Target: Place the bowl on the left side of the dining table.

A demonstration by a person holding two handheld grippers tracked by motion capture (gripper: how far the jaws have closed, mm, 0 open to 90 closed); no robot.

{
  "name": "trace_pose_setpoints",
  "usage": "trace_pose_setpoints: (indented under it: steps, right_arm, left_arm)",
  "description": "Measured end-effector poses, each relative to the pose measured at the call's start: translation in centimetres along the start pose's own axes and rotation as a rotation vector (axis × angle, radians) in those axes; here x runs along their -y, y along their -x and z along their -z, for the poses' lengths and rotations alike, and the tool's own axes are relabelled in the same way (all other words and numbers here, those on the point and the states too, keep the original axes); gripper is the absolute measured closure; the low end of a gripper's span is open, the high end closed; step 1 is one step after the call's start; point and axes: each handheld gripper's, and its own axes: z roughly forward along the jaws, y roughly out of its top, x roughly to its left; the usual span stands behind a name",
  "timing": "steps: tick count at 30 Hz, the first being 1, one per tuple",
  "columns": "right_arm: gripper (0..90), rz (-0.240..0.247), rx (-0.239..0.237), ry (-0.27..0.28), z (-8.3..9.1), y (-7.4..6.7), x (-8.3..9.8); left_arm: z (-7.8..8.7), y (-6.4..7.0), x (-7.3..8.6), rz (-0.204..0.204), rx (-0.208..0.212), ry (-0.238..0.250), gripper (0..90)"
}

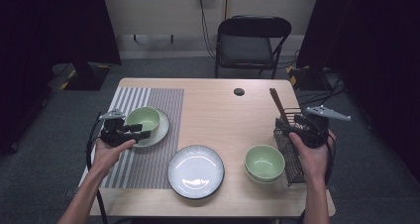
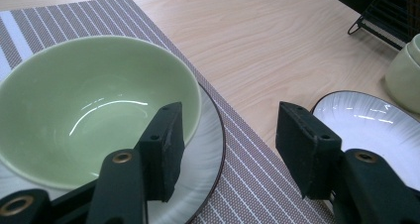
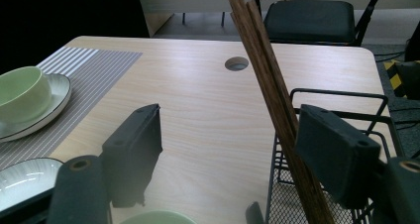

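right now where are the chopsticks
In the high view the chopsticks stand tilted in the black wire rack at the table's right edge, just ahead of the right gripper, with the green bowl to the rack's left.

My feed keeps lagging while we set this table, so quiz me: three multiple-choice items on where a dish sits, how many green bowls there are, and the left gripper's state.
1. Where is the green bowl nearest the left gripper?
A. on a white plate on the striped placemat
B. in the wire rack
C. on the chair

2. How many green bowl spots are on the table?
A. one
B. two
C. four

3. What state is the left gripper in?
A. shut on the bowl
B. shut on chopsticks
C. open, holding nothing

Answers:
1 A: the bowl rests on the white plate on the striped placemat.
2 B: another sits beside the wire rack.
3 C: its jaws stand apart, with nothing between them.
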Motion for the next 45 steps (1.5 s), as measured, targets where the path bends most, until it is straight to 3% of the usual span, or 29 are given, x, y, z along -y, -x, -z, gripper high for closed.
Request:
trace_pose_setpoints:
  steps: [4,11,18,19,21,30,33,37,39,42,45]
  right_arm:
    - [27.5,-0.005,-0.007,-0.002,0.1,0.1,0.0]
    - [30.8,-0.008,-0.033,-0.01,0.1,0.1,0.0]
    - [36.5,0.016,-0.054,-0.021,0.2,-0.1,-0.1]
    - [37.2,0.021,-0.056,-0.023,0.2,-0.1,-0.1]
    - [38.4,0.025,-0.064,-0.029,0.2,-0.2,-0.1]
    - [40.8,0.024,-0.08,-0.036,1.3,0.4,0.1]
    - [41.6,0.041,-0.074,-0.066,1.5,0.7,0.4]
    - [44.4,0.043,-0.068,-0.084,1.8,1.1,1.0]
    - [45.5,0.058,-0.074,-0.104,1.8,1.2,1.2]
    - [47.7,0.066,-0.077,-0.11,1.9,1.2,1.3]
    - [53.0,0.063,-0.074,-0.104,2.1,1.2,1.3]
  left_arm:
    - [0.6,0.2,1.1,0.029,-0.018,0.011,44.4]
    - [1.3,0.2,3.4,0.03,-0.054,-0.019,41.5]
    - [2.3,0.4,5.0,0.015,-0.088,-0.048,37.6]
    - [2.5,0.5,5.6,-0.001,-0.091,-0.049,36.7]
    - [2.4,0.7,6.2,-0.035,-0.119,-0.072,36.3]
    - [1.2,0.4,8.2,-0.004,-0.121,-0.131,26.2]
    - [0.7,0.3,8.5,-0.004,-0.126,-0.161,26.2]
    - [0.0,0.3,9.1,-0.036,-0.175,-0.186,25.2]
    - [-0.2,0.7,9.4,-0.084,-0.195,-0.213,22.3]
    - [-0.5,0.8,9.8,-0.115,-0.218,-0.172,22.2]
    - [-0.4,0.8,10.3,-0.112,-0.223,-0.142,21.7]
